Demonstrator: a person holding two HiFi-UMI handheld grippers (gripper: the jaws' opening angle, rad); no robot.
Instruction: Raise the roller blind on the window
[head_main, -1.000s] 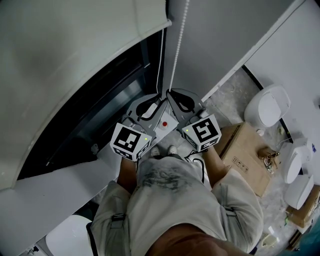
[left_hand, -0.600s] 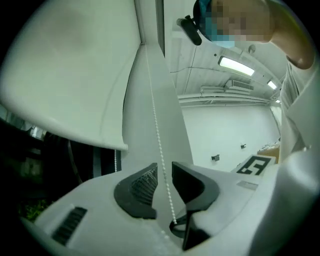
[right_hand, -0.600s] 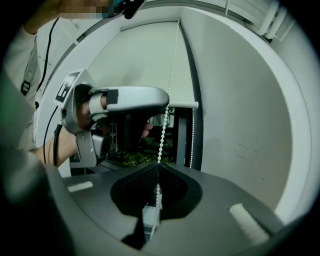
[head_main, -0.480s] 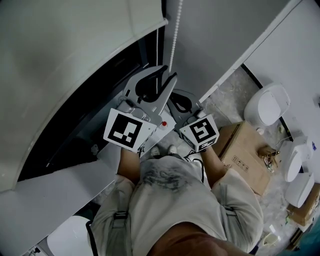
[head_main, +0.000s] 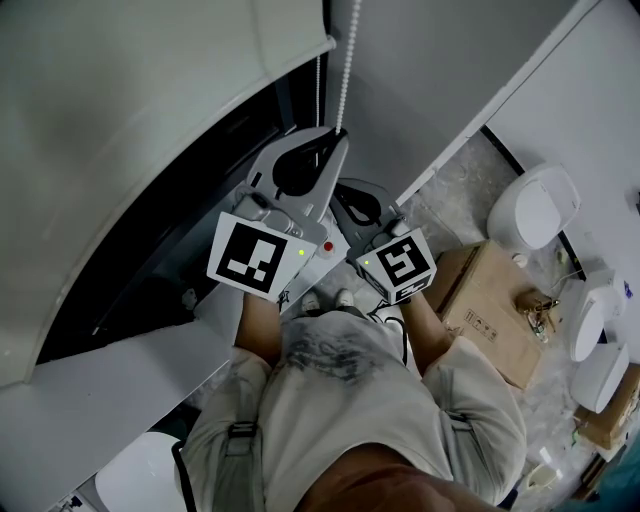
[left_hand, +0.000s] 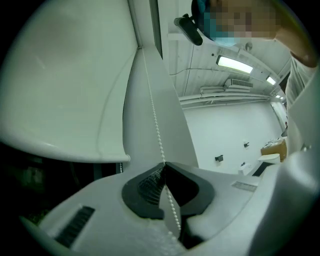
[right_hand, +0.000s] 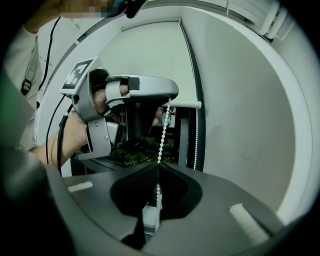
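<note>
The pale roller blind (head_main: 130, 110) covers most of the window, and its bottom bar (head_main: 322, 45) hangs above the dark gap. A white bead chain (head_main: 345, 70) runs down beside it. My left gripper (head_main: 338, 135) is raised and shut on this bead chain (left_hand: 152, 115), which passes between the closed tips of the left gripper (left_hand: 164, 164). My right gripper (head_main: 340, 188) sits lower and is partly hidden behind the left one. In the right gripper view, the right gripper (right_hand: 158, 165) is shut on the same chain (right_hand: 163, 132), just below the left gripper (right_hand: 137, 95). A second strand (right_hand: 196, 135) hangs free.
A grey wall panel (head_main: 440, 70) stands right of the window. On the floor lie a cardboard box (head_main: 495, 315) and several white round objects (head_main: 535, 212). A pale sill (head_main: 110, 370) runs under the dark window opening (head_main: 190, 225). The person's shoes (head_main: 330, 298) are by the wall.
My left gripper has risen from beside the right gripper to above it on the chain. The right gripper has stayed low. The blind's bottom bar looks much the same.
</note>
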